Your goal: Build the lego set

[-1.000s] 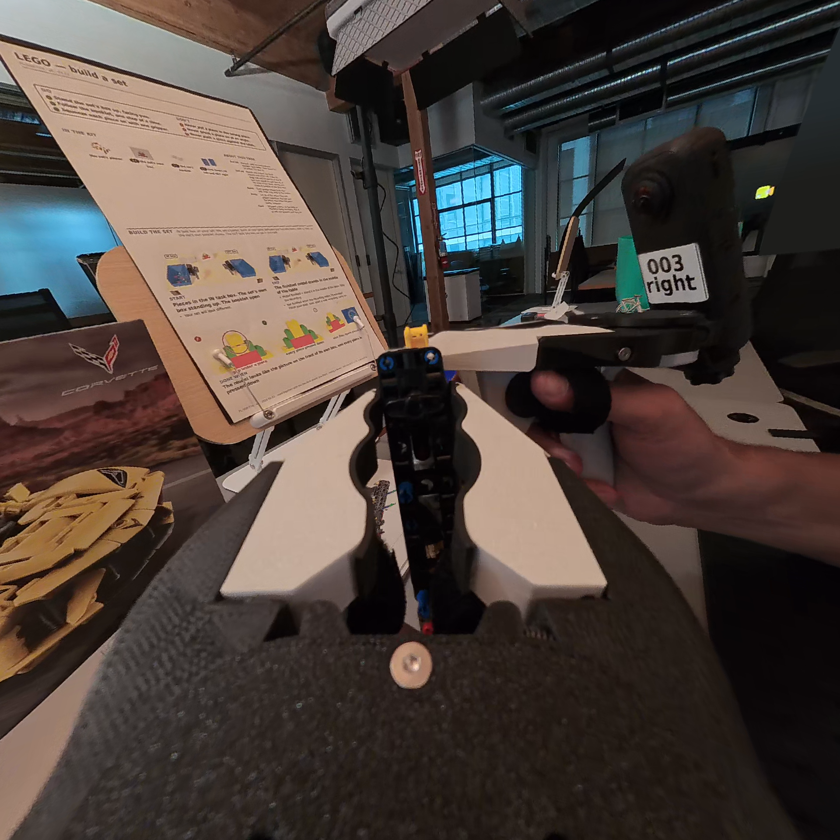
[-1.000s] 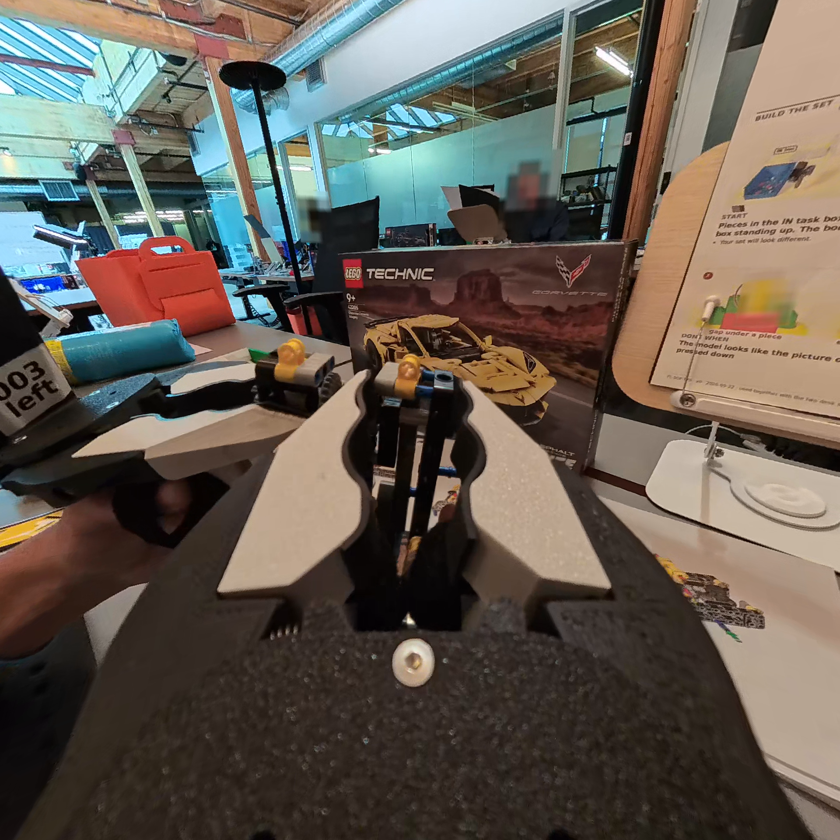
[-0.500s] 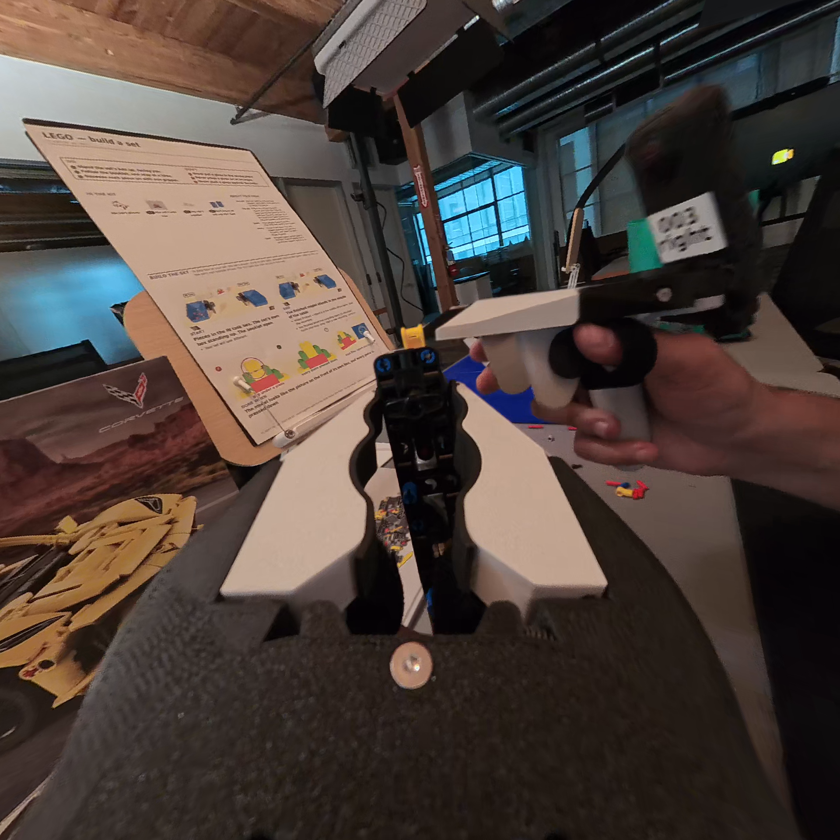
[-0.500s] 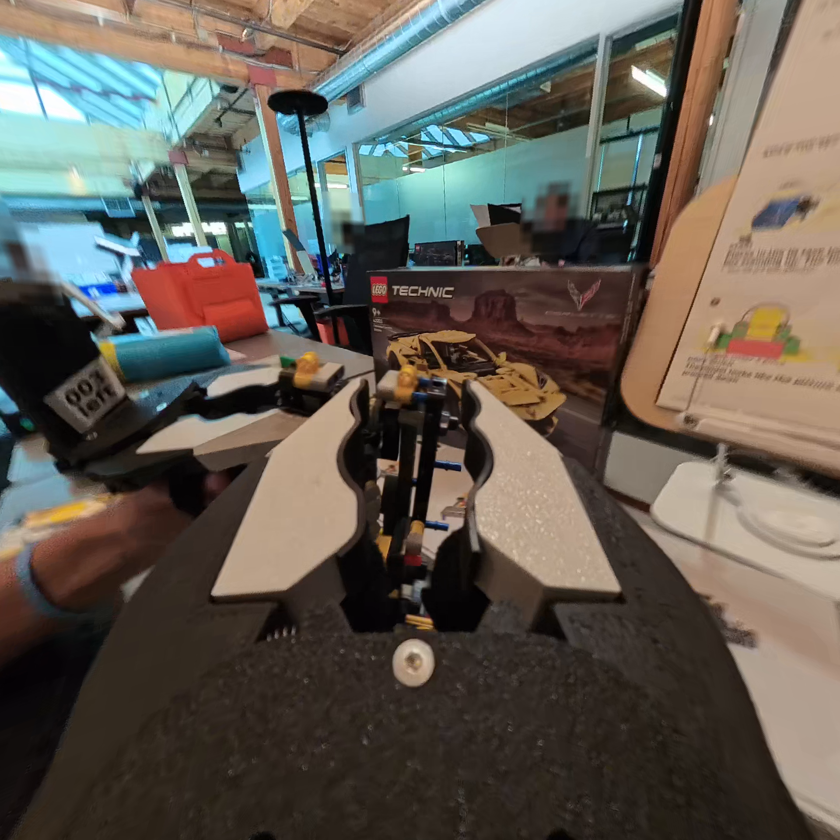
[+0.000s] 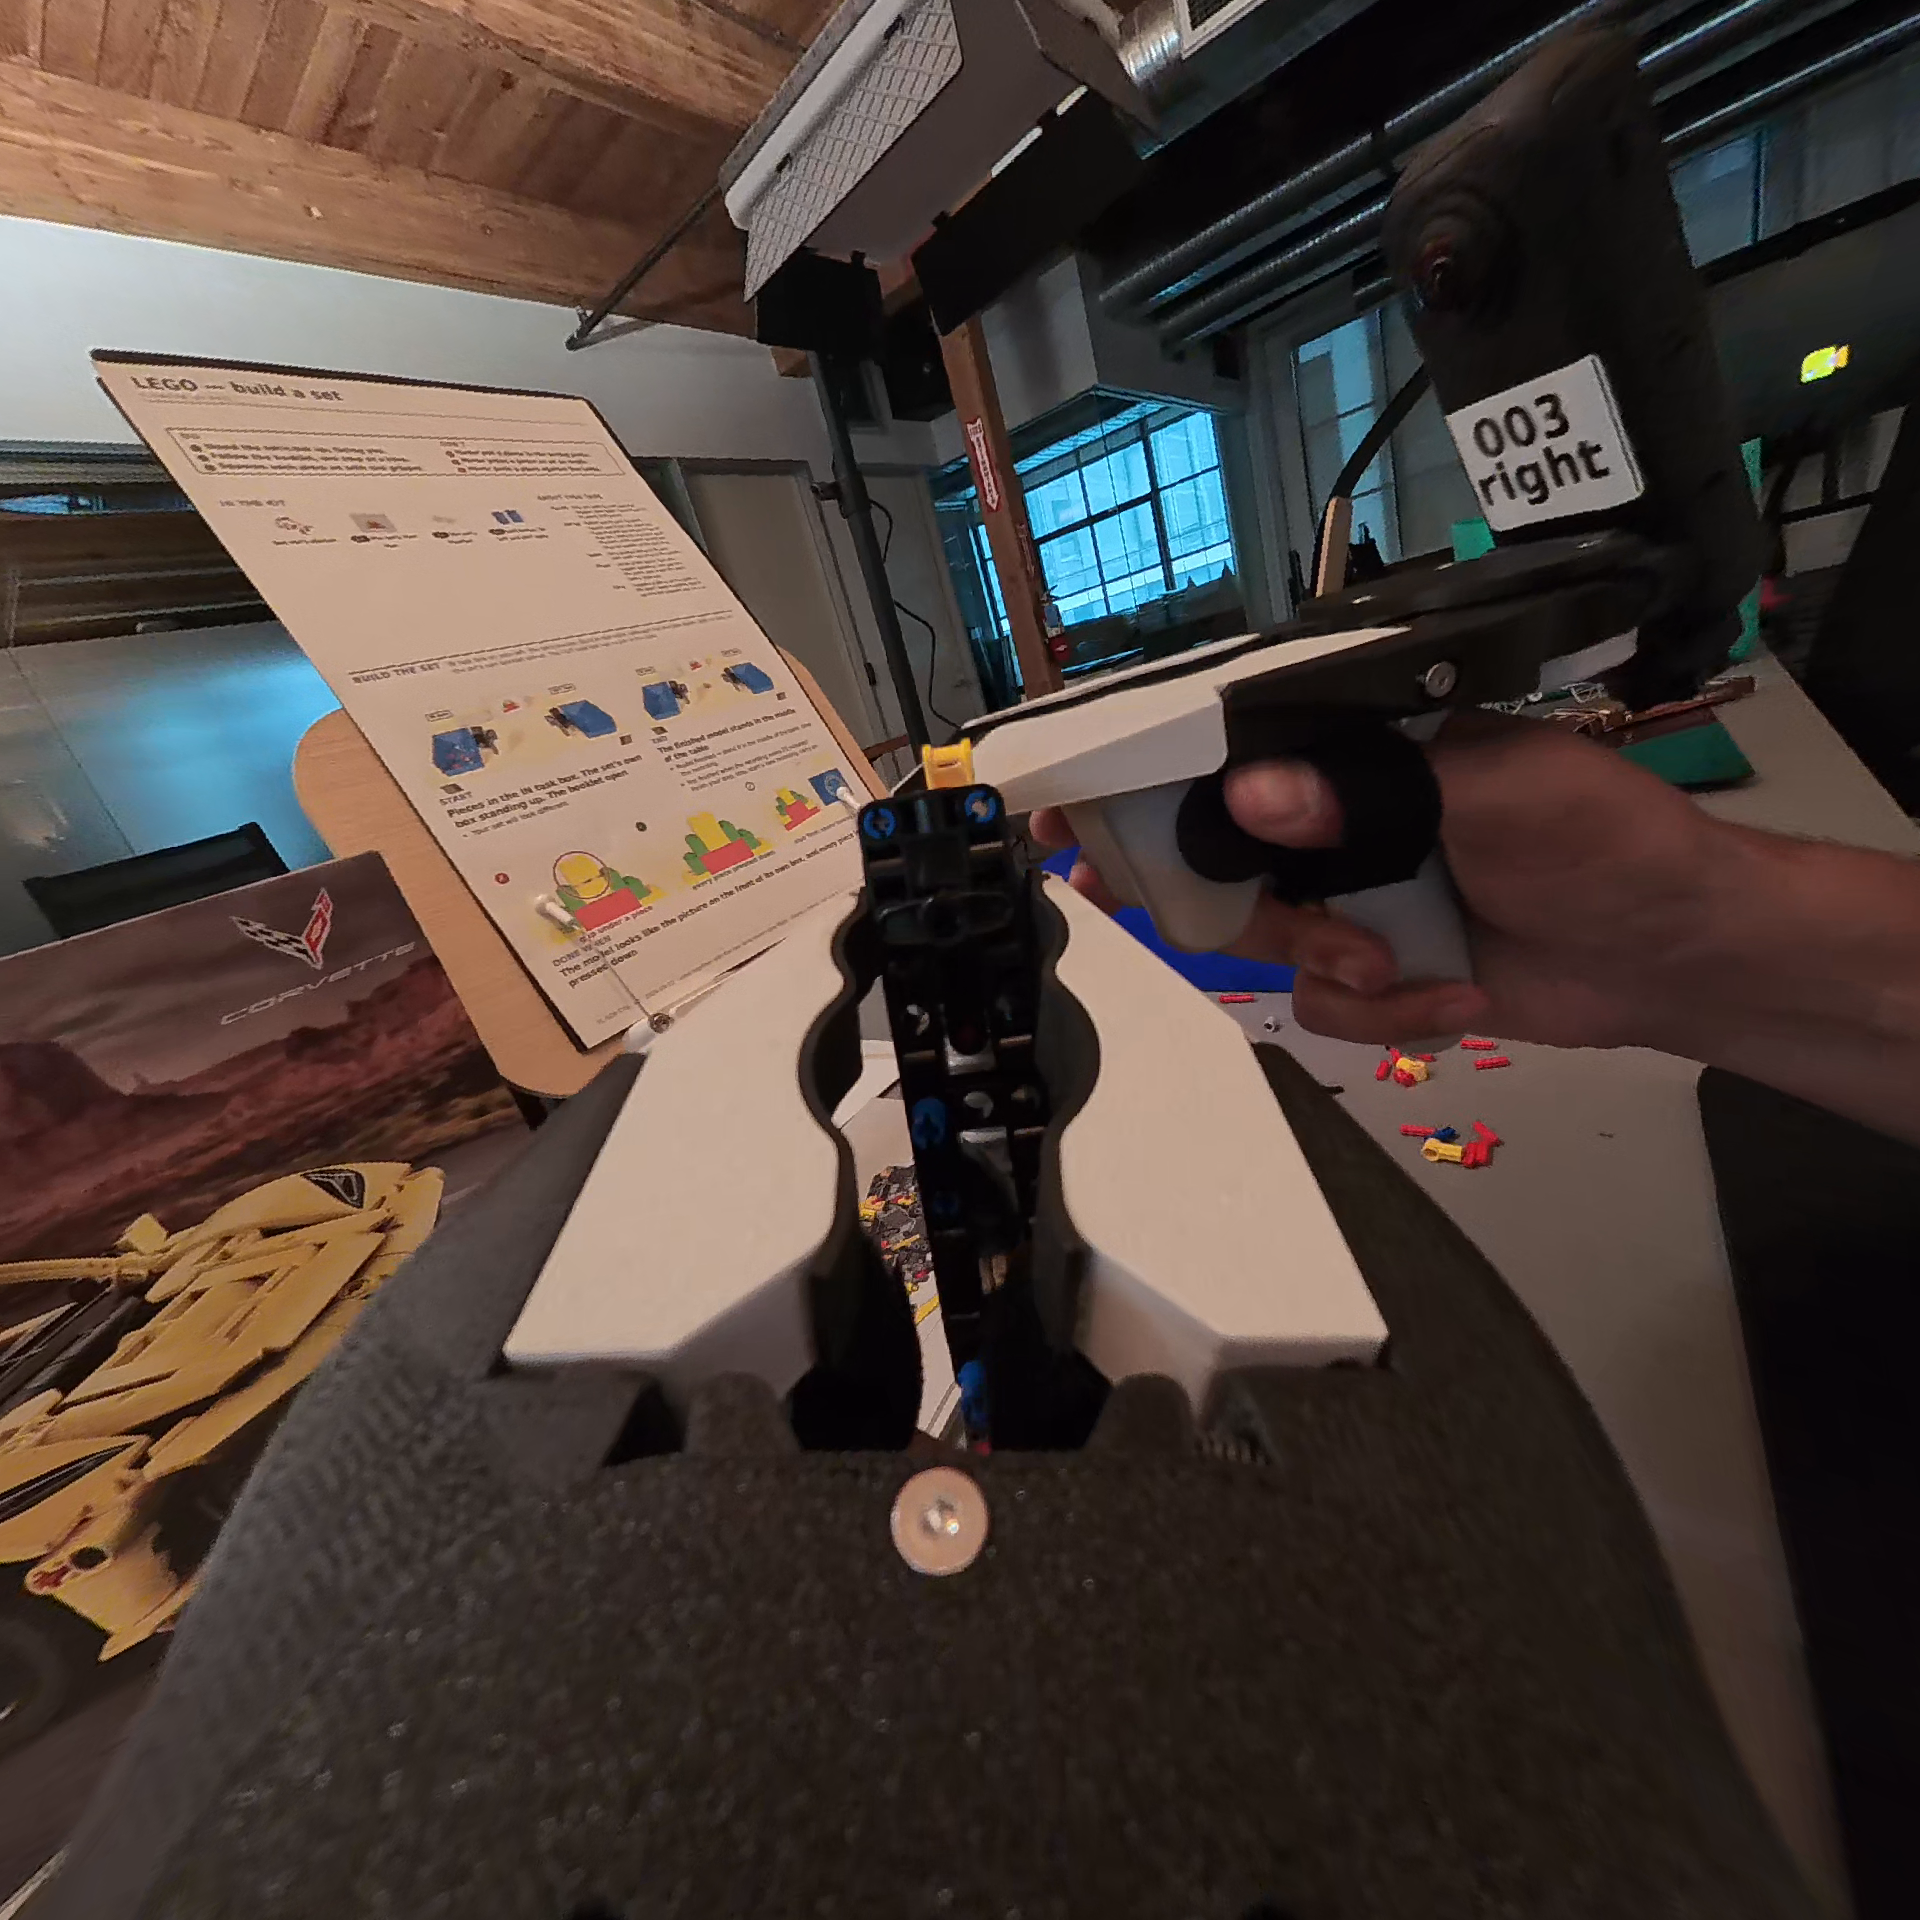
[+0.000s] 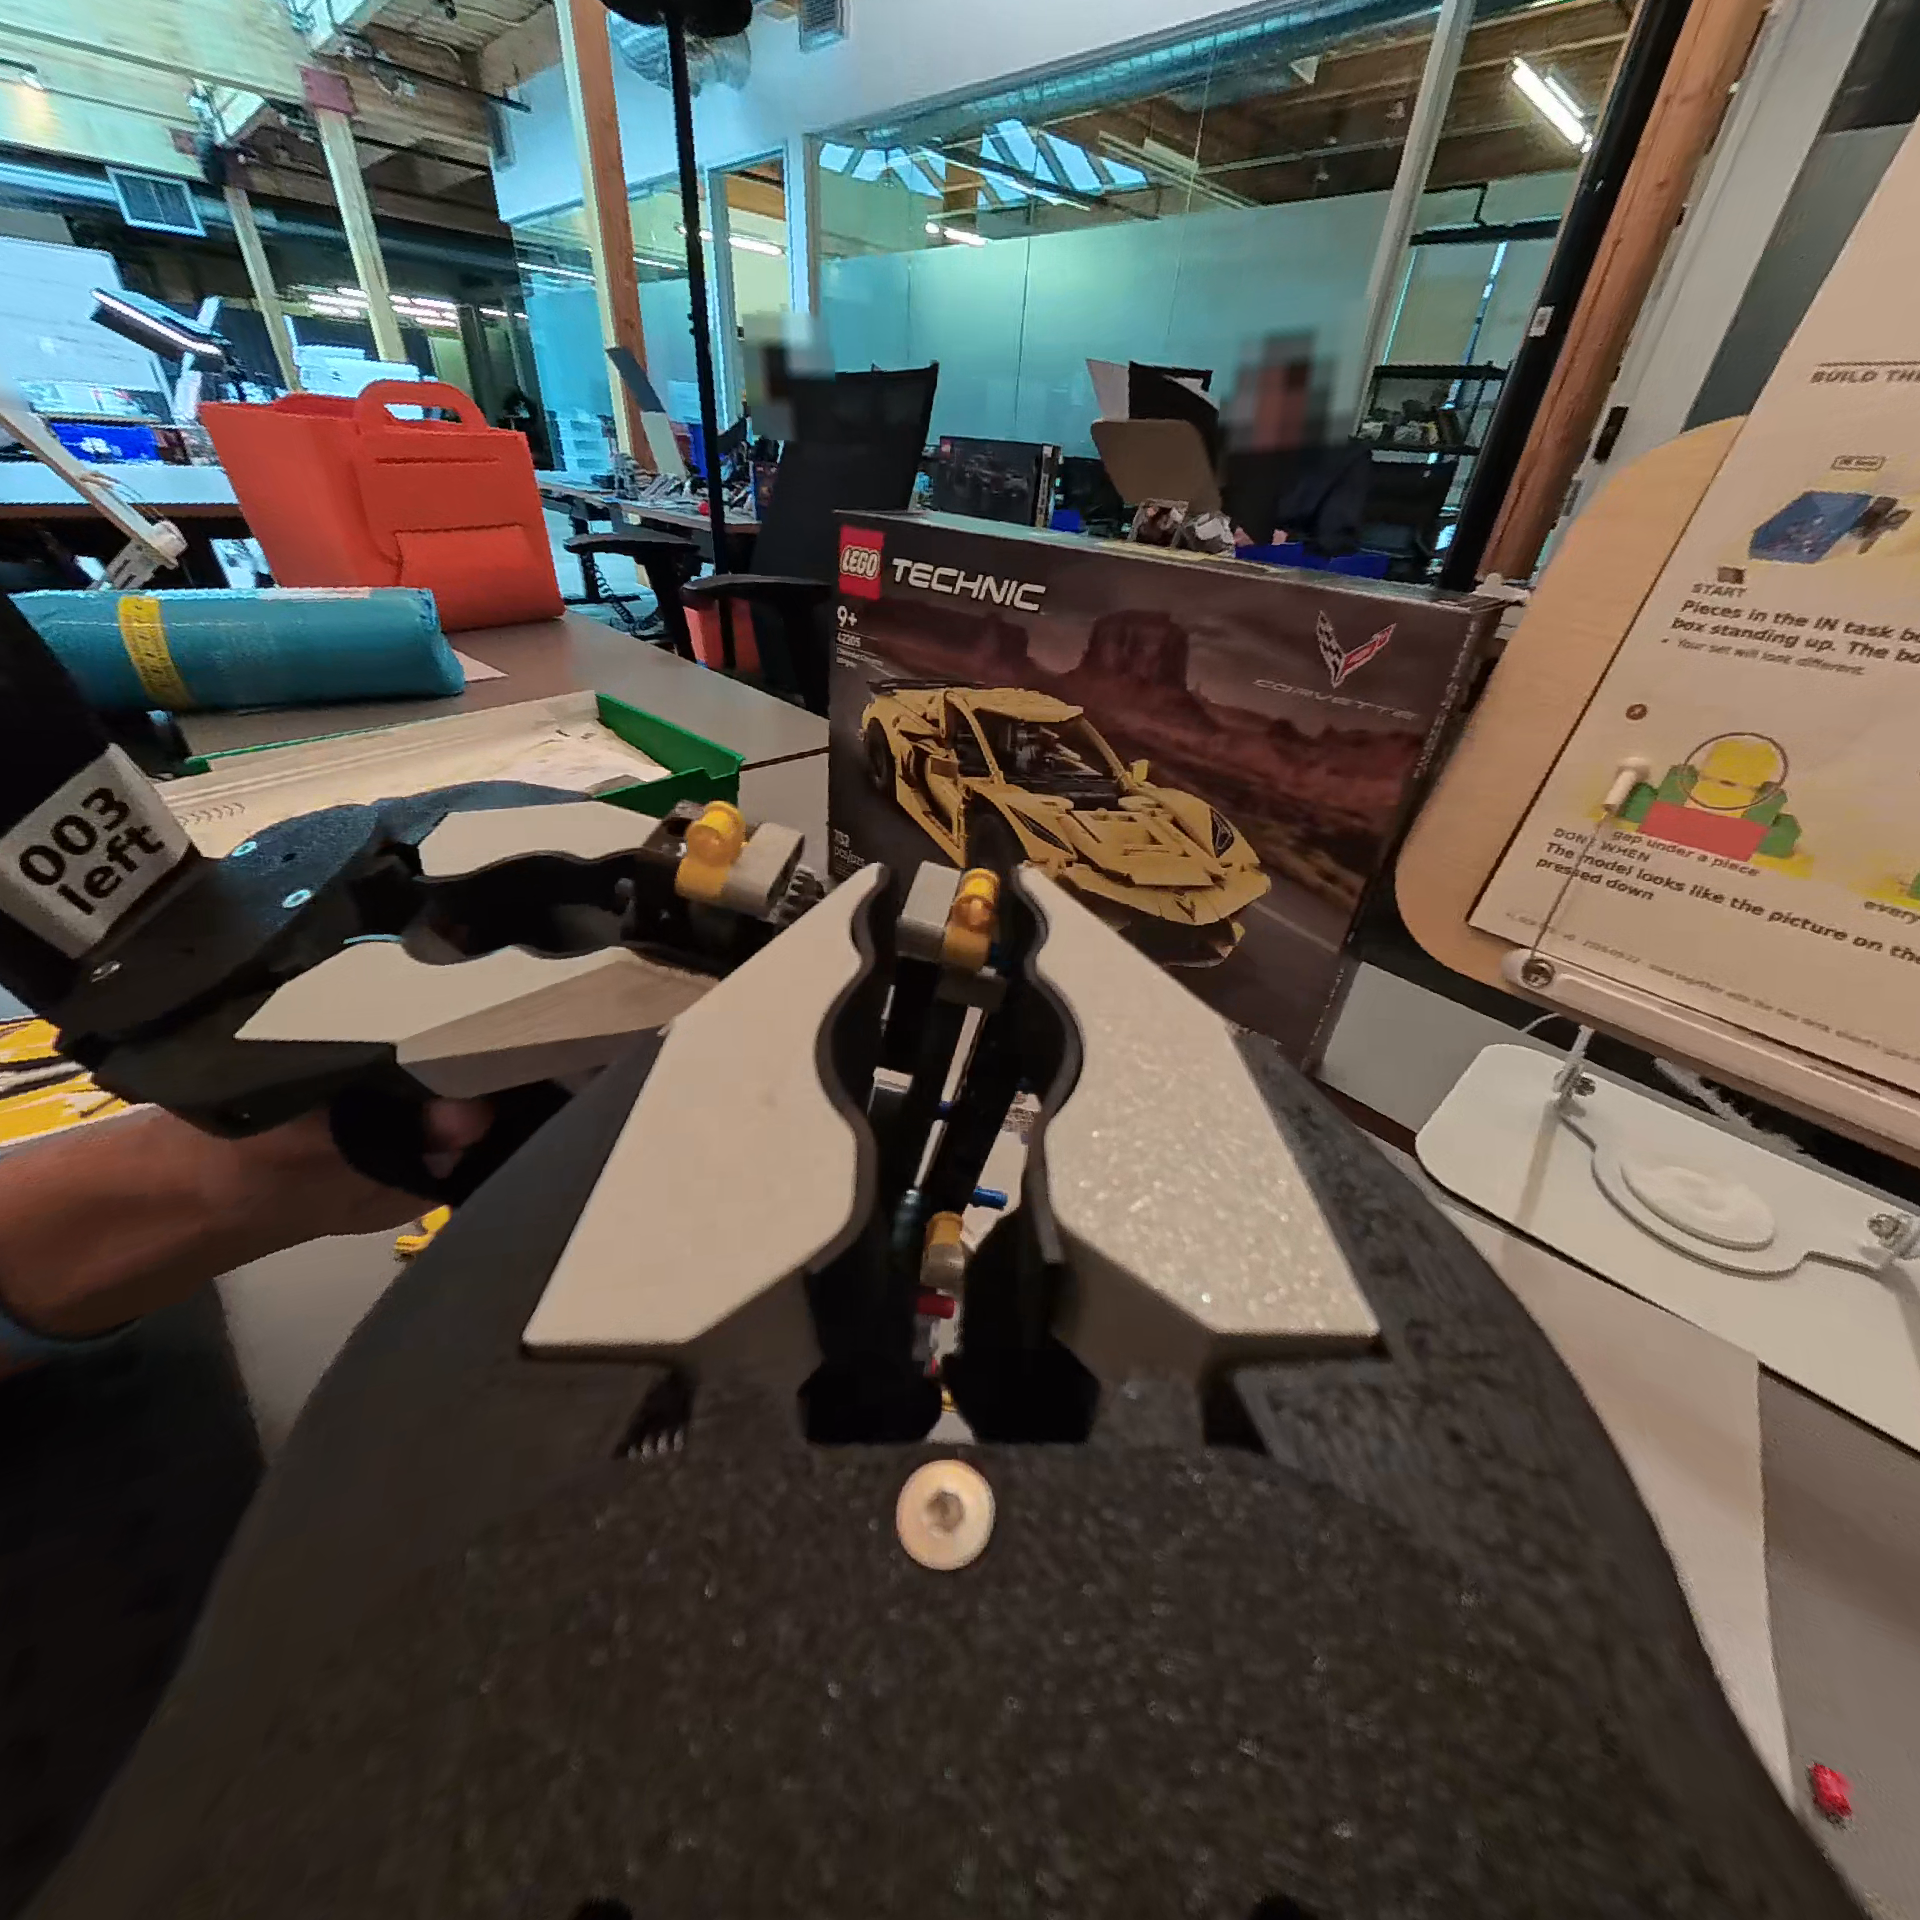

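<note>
My left gripper point(image 5: 940, 904) is shut on a black Technic assembly point(image 5: 956, 1039) with blue pins, held upright above the table. My right gripper point(image 6: 954, 883) is shut on a black beam assembly point(image 6: 956, 1049) topped by a grey piece with a yellow pin. In the left wrist view, the right gripper point(image 5: 987, 748), in a person's hand, points its tip with a yellow piece point(image 5: 945, 764) at the top of my assembly. In the right wrist view, the left gripper point(image 6: 675, 904) holds its grey and yellow end point(image 6: 727, 852) just left of mine. I cannot tell whether the two assemblies are joined.
The set's box point(image 6: 1143, 748) stands behind, beside an instruction board point(image 5: 520, 675) on a white stand point(image 6: 1662, 1195). Small loose red, yellow and blue pieces point(image 5: 1444, 1138) lie on the table at right. A green tray point(image 6: 665, 748), a teal roll point(image 6: 239, 655) and an orange bag point(image 6: 384, 499) sit far left.
Both grippers have kept their grip. The right gripper swung and tilted briefly, then steadied with its tip at the top of the left gripper's assembly. Both views have shifted slightly.
</note>
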`<state>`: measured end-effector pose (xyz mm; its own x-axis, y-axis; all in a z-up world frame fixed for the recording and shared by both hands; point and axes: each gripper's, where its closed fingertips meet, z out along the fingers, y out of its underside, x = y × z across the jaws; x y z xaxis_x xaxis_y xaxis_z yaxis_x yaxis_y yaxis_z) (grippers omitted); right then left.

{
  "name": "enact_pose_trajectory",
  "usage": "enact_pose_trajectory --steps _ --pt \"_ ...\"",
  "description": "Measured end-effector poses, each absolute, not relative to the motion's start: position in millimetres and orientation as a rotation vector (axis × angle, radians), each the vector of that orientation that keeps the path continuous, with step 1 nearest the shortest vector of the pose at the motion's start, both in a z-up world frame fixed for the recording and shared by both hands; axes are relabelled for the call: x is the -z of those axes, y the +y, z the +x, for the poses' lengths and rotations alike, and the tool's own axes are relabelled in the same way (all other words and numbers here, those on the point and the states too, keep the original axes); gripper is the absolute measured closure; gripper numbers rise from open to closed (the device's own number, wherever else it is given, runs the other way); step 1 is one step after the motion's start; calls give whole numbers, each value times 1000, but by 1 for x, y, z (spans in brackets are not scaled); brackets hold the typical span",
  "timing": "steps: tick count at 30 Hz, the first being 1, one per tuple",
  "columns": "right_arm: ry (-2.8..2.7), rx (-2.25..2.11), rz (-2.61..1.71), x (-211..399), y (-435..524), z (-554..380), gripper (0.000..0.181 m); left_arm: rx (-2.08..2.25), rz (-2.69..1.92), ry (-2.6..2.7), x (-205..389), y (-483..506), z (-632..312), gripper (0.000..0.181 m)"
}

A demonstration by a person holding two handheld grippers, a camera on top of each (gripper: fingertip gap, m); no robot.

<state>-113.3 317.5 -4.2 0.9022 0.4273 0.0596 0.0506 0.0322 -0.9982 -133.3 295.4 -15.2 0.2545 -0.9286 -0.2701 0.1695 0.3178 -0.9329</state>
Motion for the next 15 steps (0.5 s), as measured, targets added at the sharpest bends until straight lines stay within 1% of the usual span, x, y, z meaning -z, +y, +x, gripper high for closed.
enact_pose_trajectory --steps 3,5,8,10,11,13,15 --pt "-484 -418 -1487 0 311 -117 160 990 -922 1049 15 294 -137 153" --pt "-573 -574 -1366 -10 298 -117 156 1155 -896 1090 15 288 -141 152" --pt "-715 -810 -1340 4 295 -111 142 1324 -878 1113 14 287 -151 152" --pt "-802 -1057 -1363 16 291 -118 139 1397 -881 1109 13 289 -156 153" --pt "-825 -1113 -1343 16 291 -121 138 1419 -886 1100 13 291 -157 153" --pt "-866 -1141 -1281 13 290 -127 145 1465 -890 1086 13 293 -159 153" --pt "-897 -1114 -1257 12 294 -131 155 1506 -894 1084 13 292 -160 153"
